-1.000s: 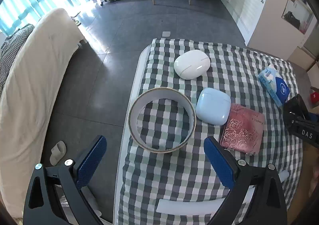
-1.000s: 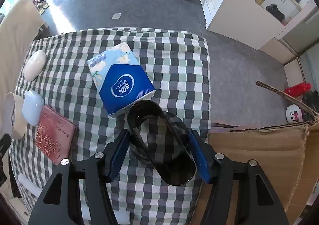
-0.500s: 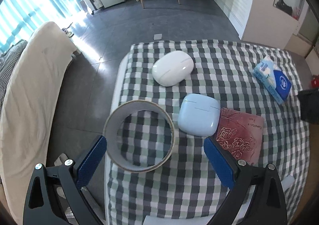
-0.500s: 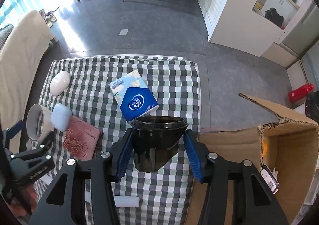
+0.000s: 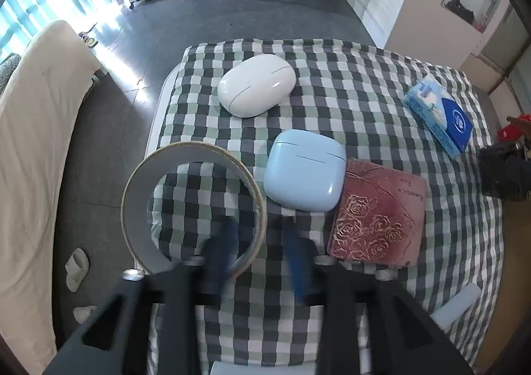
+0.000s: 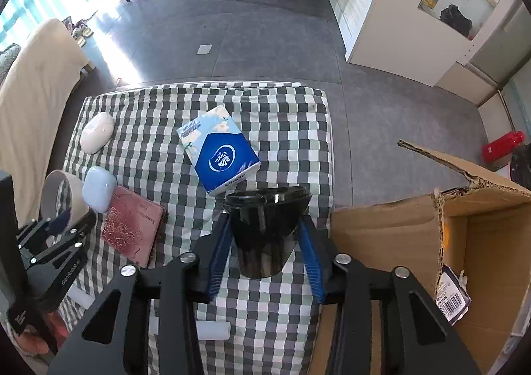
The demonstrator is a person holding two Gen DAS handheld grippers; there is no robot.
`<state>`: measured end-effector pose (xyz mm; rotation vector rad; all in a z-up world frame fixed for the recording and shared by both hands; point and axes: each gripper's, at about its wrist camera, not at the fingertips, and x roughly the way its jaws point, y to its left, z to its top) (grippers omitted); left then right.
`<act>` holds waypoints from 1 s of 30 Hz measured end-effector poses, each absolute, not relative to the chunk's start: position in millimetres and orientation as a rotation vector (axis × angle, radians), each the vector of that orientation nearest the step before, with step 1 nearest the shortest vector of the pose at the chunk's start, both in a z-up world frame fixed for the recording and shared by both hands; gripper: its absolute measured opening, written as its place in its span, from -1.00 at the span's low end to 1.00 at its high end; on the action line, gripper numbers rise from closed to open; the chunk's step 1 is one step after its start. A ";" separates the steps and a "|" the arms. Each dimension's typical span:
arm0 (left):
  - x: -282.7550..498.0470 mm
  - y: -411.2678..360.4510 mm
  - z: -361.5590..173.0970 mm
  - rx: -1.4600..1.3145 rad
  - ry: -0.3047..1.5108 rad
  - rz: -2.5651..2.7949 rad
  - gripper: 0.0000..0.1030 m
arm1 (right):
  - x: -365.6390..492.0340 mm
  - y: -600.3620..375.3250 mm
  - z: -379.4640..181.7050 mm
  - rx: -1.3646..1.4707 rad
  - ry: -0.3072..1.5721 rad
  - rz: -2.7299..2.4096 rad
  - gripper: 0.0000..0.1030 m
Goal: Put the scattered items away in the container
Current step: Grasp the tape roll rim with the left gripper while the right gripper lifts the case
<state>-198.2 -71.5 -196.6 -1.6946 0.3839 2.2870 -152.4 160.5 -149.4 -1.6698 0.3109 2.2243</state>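
My right gripper [image 6: 264,254] is shut on a black plastic cup [image 6: 265,229], held above the checkered table's right edge, beside the open cardboard box [image 6: 464,259]. My left gripper [image 5: 260,259] has its blurred blue fingers close together astride the near rim of the tape roll [image 5: 195,209]; the roll also shows in the right wrist view [image 6: 63,195]. On the table lie a white case [image 5: 257,84], a light blue case [image 5: 303,171], a red embossed wallet [image 5: 378,219] and a blue tissue pack [image 6: 219,149].
The checkered cloth [image 5: 348,83] covers a small table. A beige sofa [image 5: 36,142] stands to the left. A white tube [image 6: 212,330] lies near the table's front edge. The box holds a barcoded packet [image 6: 453,295]. A red bottle [image 6: 502,146] lies on the floor.
My left gripper has closed from wide open onto the tape roll's near rim. My right gripper has lifted the black cup and drawn back toward the box.
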 end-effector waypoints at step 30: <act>-193.1 -77.4 -147.1 -1.626 0.335 2.341 -0.81 | -157.0 156.2 -123.9 -1.614 0.265 2.260 -0.45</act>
